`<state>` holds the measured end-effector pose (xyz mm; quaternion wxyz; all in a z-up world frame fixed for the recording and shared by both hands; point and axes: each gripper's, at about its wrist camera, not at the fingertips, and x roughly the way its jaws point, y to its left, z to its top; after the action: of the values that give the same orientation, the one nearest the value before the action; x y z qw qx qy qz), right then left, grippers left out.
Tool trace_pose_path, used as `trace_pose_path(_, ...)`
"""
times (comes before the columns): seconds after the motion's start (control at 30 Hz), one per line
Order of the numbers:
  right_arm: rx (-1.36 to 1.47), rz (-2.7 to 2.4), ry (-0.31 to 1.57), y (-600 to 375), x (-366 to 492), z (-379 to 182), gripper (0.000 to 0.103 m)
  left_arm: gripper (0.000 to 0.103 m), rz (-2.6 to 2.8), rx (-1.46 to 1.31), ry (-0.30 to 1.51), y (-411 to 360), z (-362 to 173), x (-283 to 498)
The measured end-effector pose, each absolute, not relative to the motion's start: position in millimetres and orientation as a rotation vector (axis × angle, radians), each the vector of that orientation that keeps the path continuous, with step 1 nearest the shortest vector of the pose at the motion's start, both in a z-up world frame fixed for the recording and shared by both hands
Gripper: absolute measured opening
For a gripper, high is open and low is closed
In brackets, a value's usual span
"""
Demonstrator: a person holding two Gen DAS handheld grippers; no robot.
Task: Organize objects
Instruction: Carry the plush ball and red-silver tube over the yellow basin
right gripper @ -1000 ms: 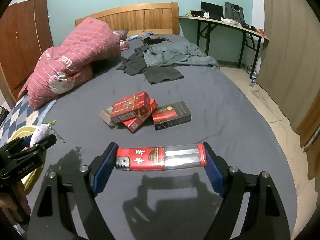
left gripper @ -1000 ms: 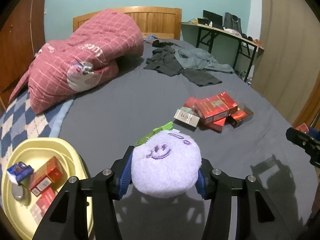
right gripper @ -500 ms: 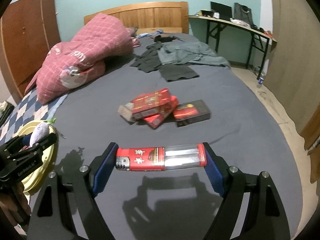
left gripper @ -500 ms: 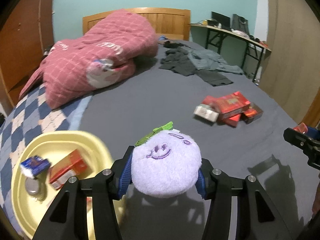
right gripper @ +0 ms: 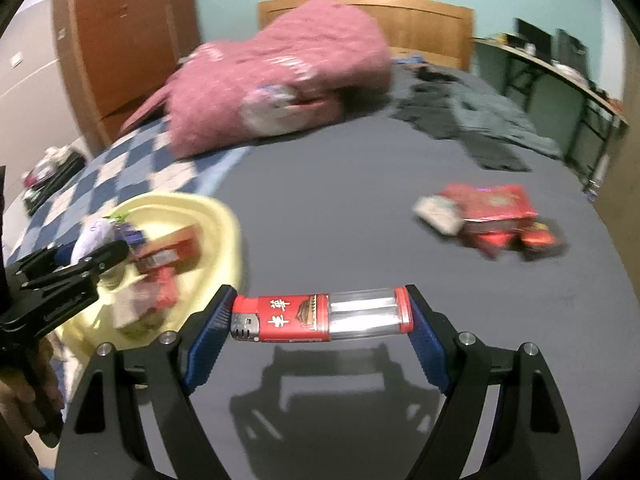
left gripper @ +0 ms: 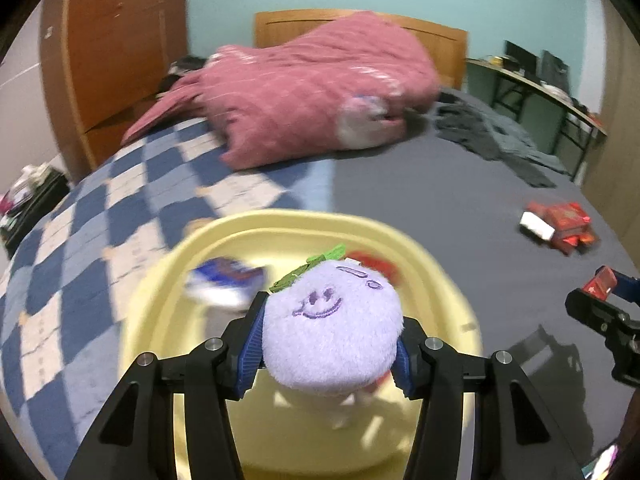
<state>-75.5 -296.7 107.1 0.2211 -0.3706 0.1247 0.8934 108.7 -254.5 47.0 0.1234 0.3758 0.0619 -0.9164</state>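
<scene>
A bed fills both views, blurred by motion. At far left lies a blue-and-white checked blanket (left gripper: 104,216), with a rumpled pink quilt (left gripper: 312,92) beyond it.

Nearer, a pale yellow basin (left gripper: 224,240) holds small boxes, blue and red. The left gripper (left gripper: 329,340) hangs over this basin, its jaws closed part-way on a round lilac plush toy (left gripper: 332,332) with a stitched smiling face and a green leaf. The toy sits squarely between the blue pads, squeezed on both sides.

To the right, over bare grey sheet (right gripper: 340,216), the right gripper (right gripper: 320,318) stands about half open, clamping a red-and-clear lighter (right gripper: 320,318) lengthwise, one end against each pad.

Farther right sits a heap of red packets (right gripper: 492,216).
</scene>
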Motion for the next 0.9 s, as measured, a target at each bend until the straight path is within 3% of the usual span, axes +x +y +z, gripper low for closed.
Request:
trace_pose_path(0.37,-1.119,2.602,0.262,-372.3,-141.9,91.2,0.082,0.052,-2.597,1.067,0.258,-316.1,50.0,137.5)
trace_pose_path(0.9,-1.233,2.604,0.106,-396.8,-180.2,39.2,0.082,0.053,-2.613,1.203,0.317,-341.7,-11.6,114.8)
